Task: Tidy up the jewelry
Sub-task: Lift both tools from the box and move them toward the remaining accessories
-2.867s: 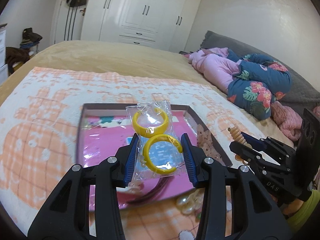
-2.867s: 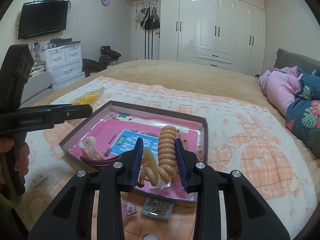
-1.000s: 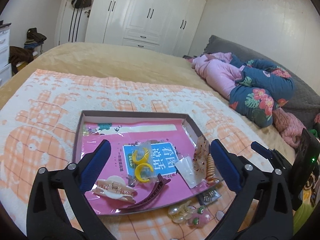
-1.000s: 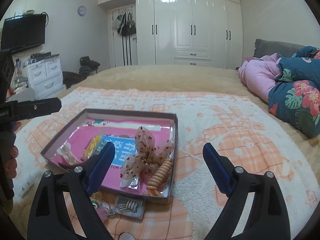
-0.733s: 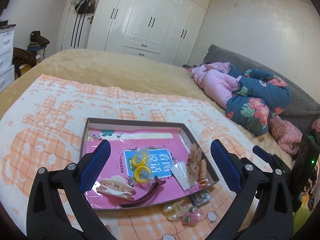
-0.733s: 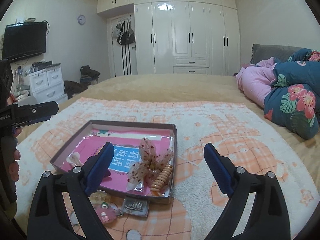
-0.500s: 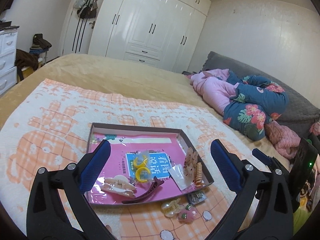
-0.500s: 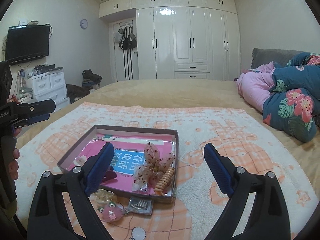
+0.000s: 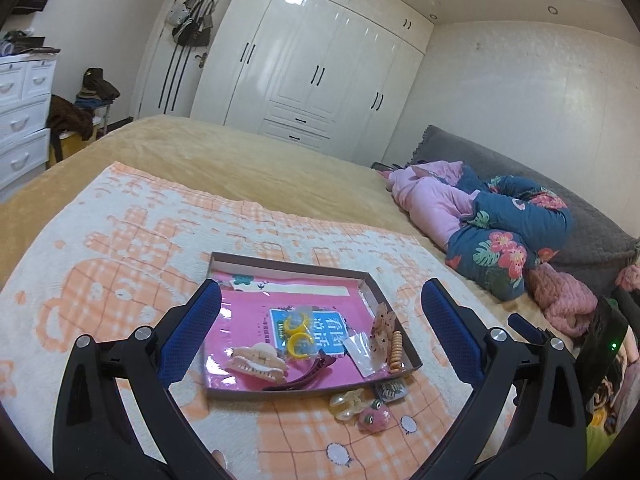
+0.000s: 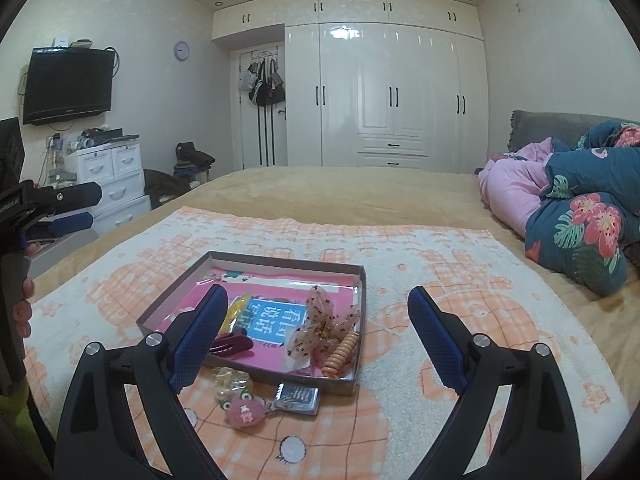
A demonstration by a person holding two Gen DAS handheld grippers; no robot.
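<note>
Left gripper [image 9: 320, 328] spread wide, empty, raised above the shallow box [image 9: 372, 284] on the orange-and-white blanket [image 9: 120, 248]. Right gripper [image 10: 318, 334] likewise gaping, gripping nothing. Inside the box: bagged yellow hoops [image 9: 298, 332], cream claw clip [image 9: 256, 362], dark red clip [image 9: 304, 374], spotted bow [image 10: 320, 328], coiled tie [image 10: 340, 354]. Just outside its near edge: pink charm [image 10: 242, 410], small packet [image 10: 298, 398].

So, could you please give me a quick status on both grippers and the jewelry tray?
Left gripper open, empty. Right gripper open, empty. Tray holds yellow hoops and coil tie; pink charm outside on blanket. Nothing in the way.
</note>
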